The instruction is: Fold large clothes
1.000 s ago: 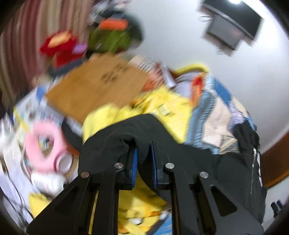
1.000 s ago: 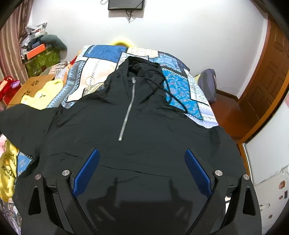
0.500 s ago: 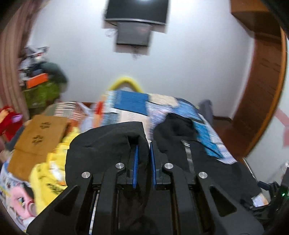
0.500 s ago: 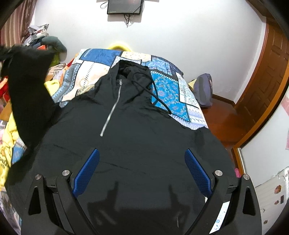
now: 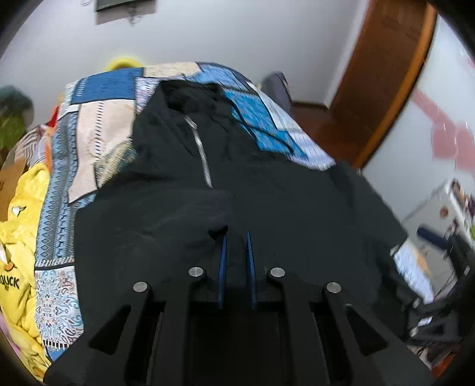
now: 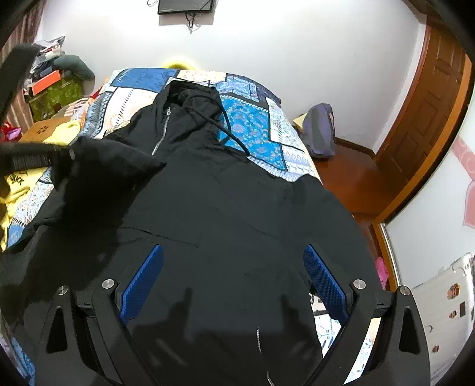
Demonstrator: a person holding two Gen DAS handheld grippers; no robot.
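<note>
White walls all round, and a dark screen is mounted high at twelve o'clock, its cable dangling below. The bed's blue patchwork cover fills the centre. At three o'clock, a brown wooden door over reddish wooden floor. At ten o'clock, a cluttered pile of boxes.

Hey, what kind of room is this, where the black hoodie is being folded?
Most likely a bedroom in a home. The hoodie lies on a bed with a patchwork quilt, a screen hangs on the wall, and there is a wooden door.
</note>
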